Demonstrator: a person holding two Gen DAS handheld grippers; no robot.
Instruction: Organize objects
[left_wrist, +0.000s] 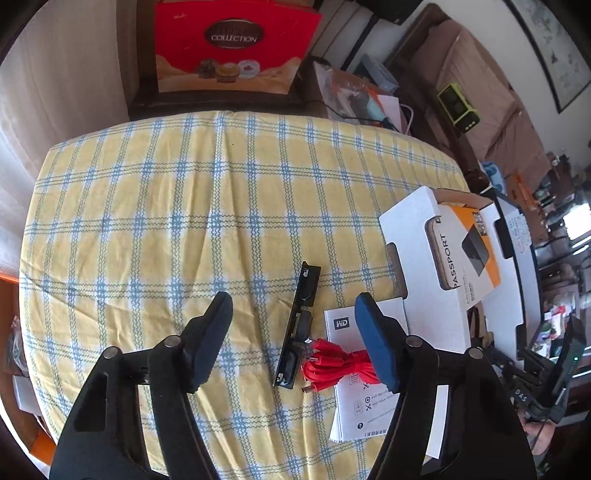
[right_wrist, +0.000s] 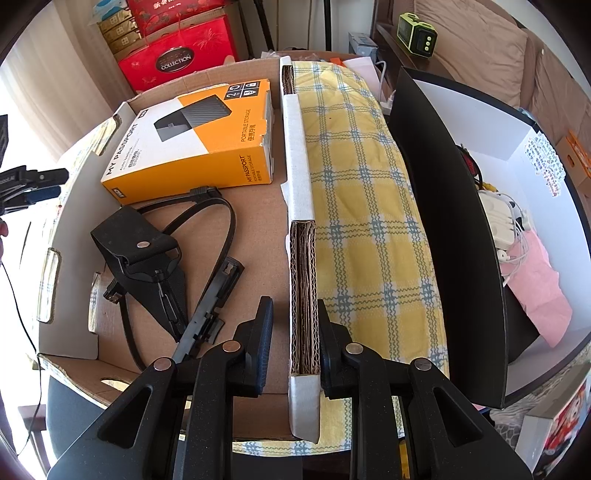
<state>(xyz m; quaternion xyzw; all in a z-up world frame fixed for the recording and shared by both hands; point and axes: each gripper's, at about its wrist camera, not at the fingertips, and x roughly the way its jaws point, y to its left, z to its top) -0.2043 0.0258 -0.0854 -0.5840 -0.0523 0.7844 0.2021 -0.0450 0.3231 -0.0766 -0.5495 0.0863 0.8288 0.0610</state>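
In the left wrist view my left gripper is open and empty above the checked cloth. Between its fingers lie a black slim bracket and a red cable bundle on a white WD leaflet. The white cardboard box with the orange My Passport carton stands to the right. In the right wrist view my right gripper is shut on the box's right wall. Inside lie the orange carton, a black pouch, black cable and a black bracket.
A red chocolate gift box stands behind the table. A black-sided bin with white chargers and pink cloth sits right of the cardboard box. A green device rests on the sofa. The table carries a yellow-blue checked cloth.
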